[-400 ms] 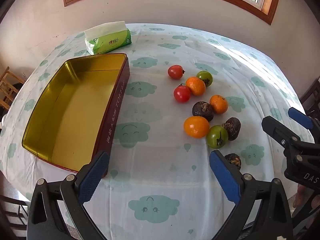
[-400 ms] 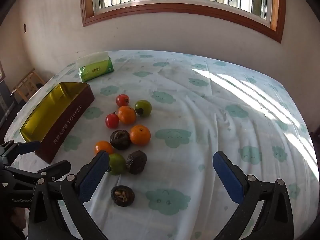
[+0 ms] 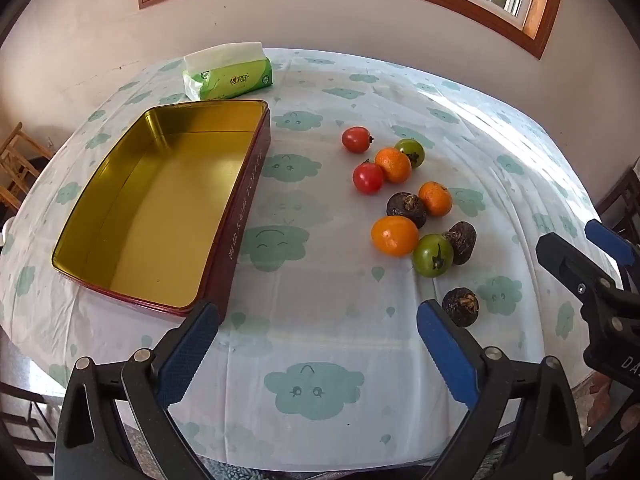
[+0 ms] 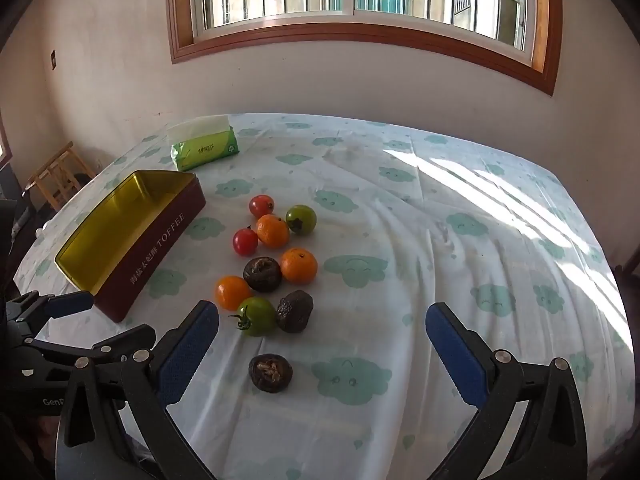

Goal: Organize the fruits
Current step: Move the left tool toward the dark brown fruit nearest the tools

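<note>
Ten small fruits lie loose in a cluster on the clouded tablecloth, right of the empty toffee tin and apart from it: two red tomatoes, three oranges, two green tomatoes and three dark wrinkled fruits, several touching. The nearest dark fruit sits alone at the front. Both tools are released and carry nothing: the left gripper hovers near the tin's corner, the right gripper just behind the lone dark fruit. Risks noted: round fruit would likely roll on the creased cloth if nudged; a jaw closing on one of the touching fruits could scatter its neighbours; soft tomatoes may bruise under hard pressure
</note>
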